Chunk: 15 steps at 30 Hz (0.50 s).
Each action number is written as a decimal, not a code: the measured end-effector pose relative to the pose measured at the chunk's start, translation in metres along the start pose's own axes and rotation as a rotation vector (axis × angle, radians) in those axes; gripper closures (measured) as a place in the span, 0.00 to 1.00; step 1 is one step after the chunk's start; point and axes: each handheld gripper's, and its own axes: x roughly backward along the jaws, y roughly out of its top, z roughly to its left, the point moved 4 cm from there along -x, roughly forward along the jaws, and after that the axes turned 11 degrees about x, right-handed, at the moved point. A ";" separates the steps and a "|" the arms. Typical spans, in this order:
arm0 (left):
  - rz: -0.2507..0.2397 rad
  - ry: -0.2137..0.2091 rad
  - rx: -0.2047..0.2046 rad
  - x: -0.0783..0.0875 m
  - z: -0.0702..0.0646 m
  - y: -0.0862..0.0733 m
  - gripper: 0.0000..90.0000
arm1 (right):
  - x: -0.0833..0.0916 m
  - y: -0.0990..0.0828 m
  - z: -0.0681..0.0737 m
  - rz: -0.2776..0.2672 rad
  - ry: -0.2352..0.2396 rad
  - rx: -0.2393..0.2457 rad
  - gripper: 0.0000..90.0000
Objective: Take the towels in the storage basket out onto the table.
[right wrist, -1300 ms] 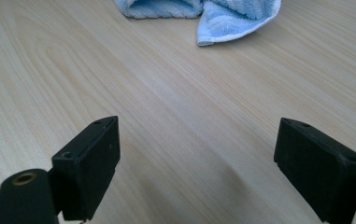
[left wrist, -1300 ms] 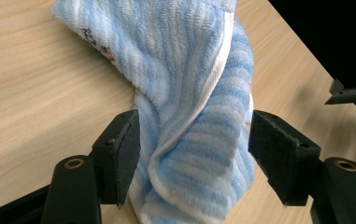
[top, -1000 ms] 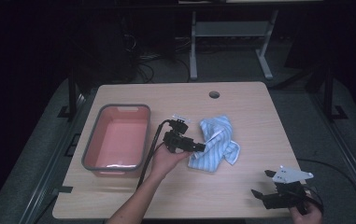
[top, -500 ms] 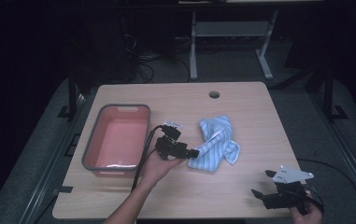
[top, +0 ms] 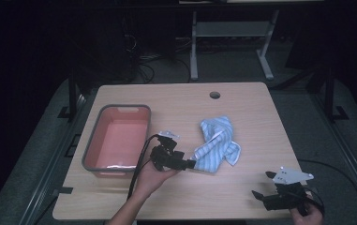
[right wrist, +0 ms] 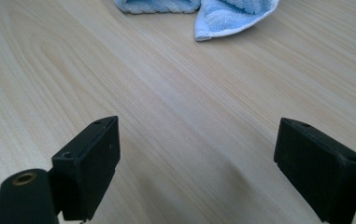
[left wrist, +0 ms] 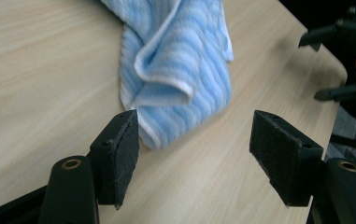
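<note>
Towel (top: 217, 144), one; bin (top: 92, 150), one; tongs, two pairs.

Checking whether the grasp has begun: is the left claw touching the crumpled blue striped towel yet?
Apart. The left gripper view shows the left claw open, with the crumpled blue striped towel lying just beyond its pads, bare wooden table between them.

A red tub (top: 120, 138) with a grey rim sits on the wooden table (top: 241, 108).
</note>
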 end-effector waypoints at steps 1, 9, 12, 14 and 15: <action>0.003 -0.004 -0.001 0.000 0.000 -0.003 0.37 | 0.000 0.000 0.000 0.001 -0.001 0.000 0.15; 0.004 -0.012 -0.020 0.004 -0.002 -0.021 0.36 | -0.001 -0.001 0.001 0.004 0.000 -0.005 0.15; 0.003 -0.013 -0.024 0.005 -0.003 -0.026 0.36 | -0.002 0.000 0.001 0.007 0.002 -0.006 0.15; -0.001 -0.015 -0.026 0.006 -0.004 -0.029 0.36 | -0.002 0.000 0.002 0.009 0.002 -0.002 0.15; -0.002 -0.015 -0.028 0.006 -0.004 -0.031 0.36 | -0.002 0.000 0.002 0.010 0.002 -0.002 0.15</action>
